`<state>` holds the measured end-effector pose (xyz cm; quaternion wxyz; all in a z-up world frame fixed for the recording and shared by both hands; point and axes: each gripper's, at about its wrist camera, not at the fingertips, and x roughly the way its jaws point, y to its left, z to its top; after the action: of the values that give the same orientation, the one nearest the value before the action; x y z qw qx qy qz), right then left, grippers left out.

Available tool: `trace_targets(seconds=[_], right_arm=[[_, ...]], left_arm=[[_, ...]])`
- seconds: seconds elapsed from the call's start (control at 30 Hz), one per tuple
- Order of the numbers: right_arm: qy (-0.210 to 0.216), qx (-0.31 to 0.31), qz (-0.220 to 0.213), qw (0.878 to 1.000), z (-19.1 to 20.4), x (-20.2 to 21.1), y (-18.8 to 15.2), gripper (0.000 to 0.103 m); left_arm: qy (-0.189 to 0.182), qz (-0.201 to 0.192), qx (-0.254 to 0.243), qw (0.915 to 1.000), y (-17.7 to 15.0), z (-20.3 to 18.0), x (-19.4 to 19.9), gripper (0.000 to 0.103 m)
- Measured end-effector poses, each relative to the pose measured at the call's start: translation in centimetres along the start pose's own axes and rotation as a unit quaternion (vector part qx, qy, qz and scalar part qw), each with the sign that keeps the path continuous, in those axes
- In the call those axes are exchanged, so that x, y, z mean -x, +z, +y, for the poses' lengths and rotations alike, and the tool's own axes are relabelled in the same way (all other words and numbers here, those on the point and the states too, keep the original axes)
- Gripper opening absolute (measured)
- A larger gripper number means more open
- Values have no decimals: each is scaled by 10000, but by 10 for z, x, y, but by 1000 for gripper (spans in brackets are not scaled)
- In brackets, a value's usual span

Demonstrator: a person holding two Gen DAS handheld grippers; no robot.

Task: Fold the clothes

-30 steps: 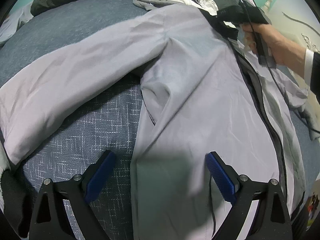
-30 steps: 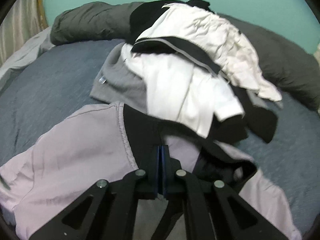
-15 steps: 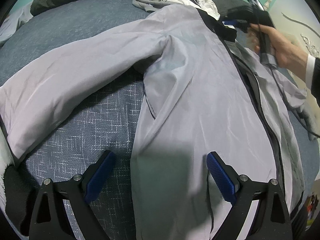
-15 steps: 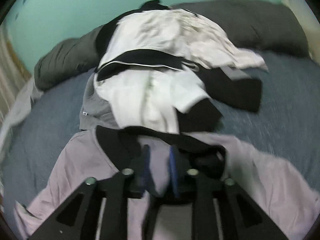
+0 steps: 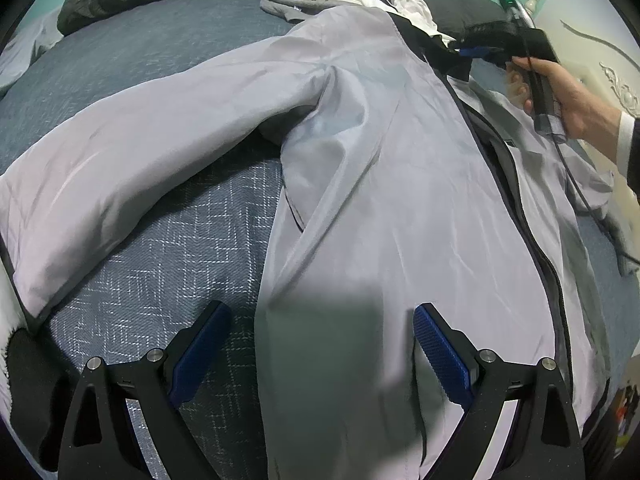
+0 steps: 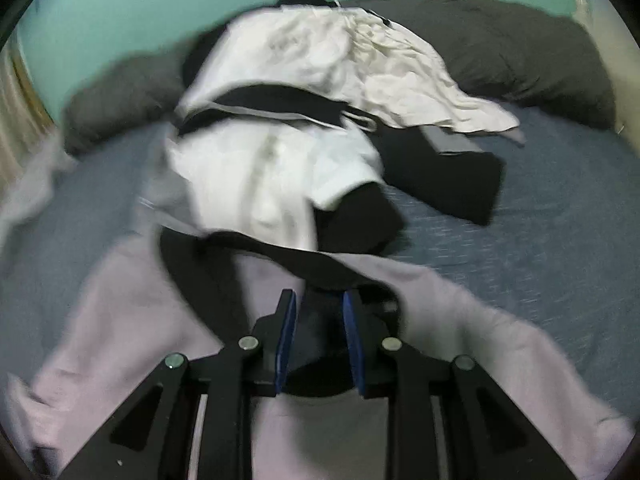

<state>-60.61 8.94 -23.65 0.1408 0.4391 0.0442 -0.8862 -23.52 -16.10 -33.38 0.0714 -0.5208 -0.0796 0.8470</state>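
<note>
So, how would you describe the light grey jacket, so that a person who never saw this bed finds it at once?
Look at the blue-grey bed with dark pillows at its head. The jacket lies spread flat across the middle, one sleeve stretched out sideways. Unlike the crumpled white and black clothes pile just beyond it, it is smooth, pale grey, with a black collar and dark front zip.

No lettering on the clothes is clear enough to read.

Your bed (image 5: 152, 60), in blue patterned cover, carries the spread grey jacket (image 5: 380, 184), a clothes heap (image 6: 304, 120), and probably dark pillows (image 6: 520, 44).
</note>
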Motion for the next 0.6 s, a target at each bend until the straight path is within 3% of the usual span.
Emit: trace_targets(seconds=[0.1,0.23,0.47,0.6], right_arm=[[-280,-24,-150,9995,-11,-1,0,24],[-196,193,7,9996,-14,-10,-2,25],[-796,385,-277,9957,-20,-10,0,25],[-224,70,-417,9989,-27,-2,4,25]], left_arm=[[9,23,-11,10000,-1,1,-1,95],[24,22,-57,10000,-2,2,2,95],[62,36,-91,9999,-1,1,1,95],[45,33,-77,10000,-2,2,2,95]])
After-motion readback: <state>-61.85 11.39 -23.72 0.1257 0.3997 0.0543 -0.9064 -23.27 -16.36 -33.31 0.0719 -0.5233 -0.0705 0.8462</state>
